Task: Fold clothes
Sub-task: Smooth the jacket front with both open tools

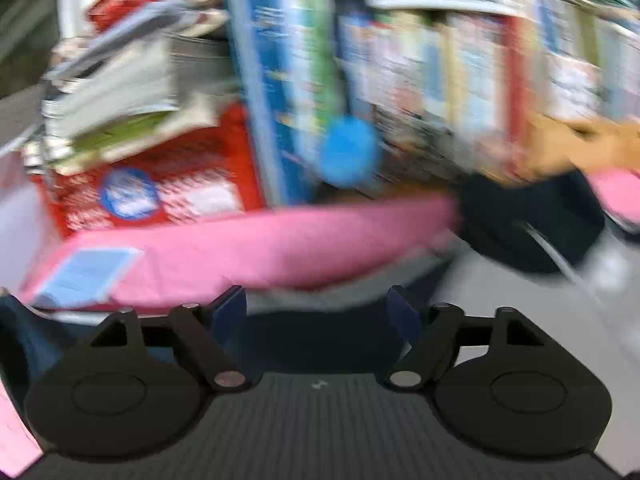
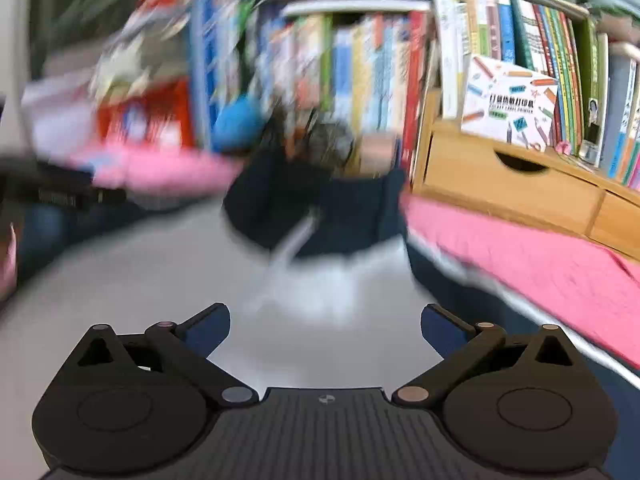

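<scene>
Desk (image 2: 160, 280) grey, w/ pink cloth (image 1: 256, 248); bookshelf (image 2: 520, 32) behind, blurry.

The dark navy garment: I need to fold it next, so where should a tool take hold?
Probably the dark navy garment at its near edge, where it lies on the grey table. The right tool is open and faces it, so come straight in low. Blur hides finer detail.

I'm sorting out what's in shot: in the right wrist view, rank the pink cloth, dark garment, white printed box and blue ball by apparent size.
1. pink cloth
2. dark garment
3. white printed box
4. blue ball
The cloth lies nearer the camera and the ball is blurred, so this holds for appearance only.
</scene>
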The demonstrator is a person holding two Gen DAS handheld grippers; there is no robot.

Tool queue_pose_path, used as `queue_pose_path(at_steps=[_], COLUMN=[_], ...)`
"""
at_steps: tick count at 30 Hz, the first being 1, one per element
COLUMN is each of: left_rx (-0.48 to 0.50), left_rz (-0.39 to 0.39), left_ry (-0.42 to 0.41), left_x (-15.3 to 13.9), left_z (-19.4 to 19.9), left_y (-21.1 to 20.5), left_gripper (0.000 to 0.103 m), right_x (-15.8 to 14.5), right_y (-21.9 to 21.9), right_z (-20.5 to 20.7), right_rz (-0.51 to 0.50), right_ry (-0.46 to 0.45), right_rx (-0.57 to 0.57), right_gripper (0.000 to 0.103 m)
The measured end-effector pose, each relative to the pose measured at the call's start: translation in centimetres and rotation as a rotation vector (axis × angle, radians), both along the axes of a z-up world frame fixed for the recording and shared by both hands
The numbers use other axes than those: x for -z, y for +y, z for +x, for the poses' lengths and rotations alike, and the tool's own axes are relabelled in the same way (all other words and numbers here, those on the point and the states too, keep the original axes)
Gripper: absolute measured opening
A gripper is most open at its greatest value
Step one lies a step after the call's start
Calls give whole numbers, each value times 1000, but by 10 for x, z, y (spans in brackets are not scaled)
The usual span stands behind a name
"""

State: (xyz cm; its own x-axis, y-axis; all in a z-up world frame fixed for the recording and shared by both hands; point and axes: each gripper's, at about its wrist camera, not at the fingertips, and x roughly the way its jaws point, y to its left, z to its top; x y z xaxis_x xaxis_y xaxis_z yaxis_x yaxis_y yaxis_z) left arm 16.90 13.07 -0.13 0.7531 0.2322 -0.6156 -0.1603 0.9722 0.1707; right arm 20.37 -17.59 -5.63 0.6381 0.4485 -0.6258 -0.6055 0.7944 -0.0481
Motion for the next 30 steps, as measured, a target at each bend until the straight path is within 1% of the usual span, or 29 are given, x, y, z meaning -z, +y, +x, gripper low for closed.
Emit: queue_pose_path(at_steps=[2,3,5,7,8,11,14,17,20,22,24,26,27,28,30], left_rx=[14,9,-27,-52,-58,-71,-79,-85,-86,-86,-86,-87,-87,-88,-90], left_rz=[32,36,54,86,103,141,148,141,147,160,173,172,168,161,146], left_ry=[65,30,22,17,8,-15,-17,-17,-18,-19,-19,-19,-19,-19,-17], left_x=[20,25,26,26,28,31,32,32,33,33,34,33,33,33,33], left_z=[-10,-18,-22,-24,-25,-26,-23,-23,-22,-22,-22,-22,-22,-22,-22], left_y=[-8,-6,-1,-1,-2,-4,-4,-2,-2,-4,-6,-6,-5,-4,-2], left_gripper=[82,82,84,89,92,96,98,100,101,101,102,102,102,102,103], right_x=[8,11,8,5,1,-6,-15,-26,-45,-52,-51,-42,-36,-30,-23], right_y=[-34,-52,-121,-190,-224,-295,-335,-345,-322,-300,-283,-263,-252,-241,-219], right_z=[-9,-13,-8,-2,-5,-18,-45,-67,-67,-54,-34,-15,-8,-1,0], right_rz=[-62,-89,5,96,88,-104,-199,-153,-107,-70,-20,5,7,9,63], right_ry=[-4,-4,57,117,107,49,33,2,-102,-153,-134,-91,-73,-55,-21], right_rx=[57,88,233,381,504,888,1090,1099,1010,904,800,697,664,631,549], right_gripper=[103,103,103,102,103,102,103,103,103,103,103,103,103,103,103])
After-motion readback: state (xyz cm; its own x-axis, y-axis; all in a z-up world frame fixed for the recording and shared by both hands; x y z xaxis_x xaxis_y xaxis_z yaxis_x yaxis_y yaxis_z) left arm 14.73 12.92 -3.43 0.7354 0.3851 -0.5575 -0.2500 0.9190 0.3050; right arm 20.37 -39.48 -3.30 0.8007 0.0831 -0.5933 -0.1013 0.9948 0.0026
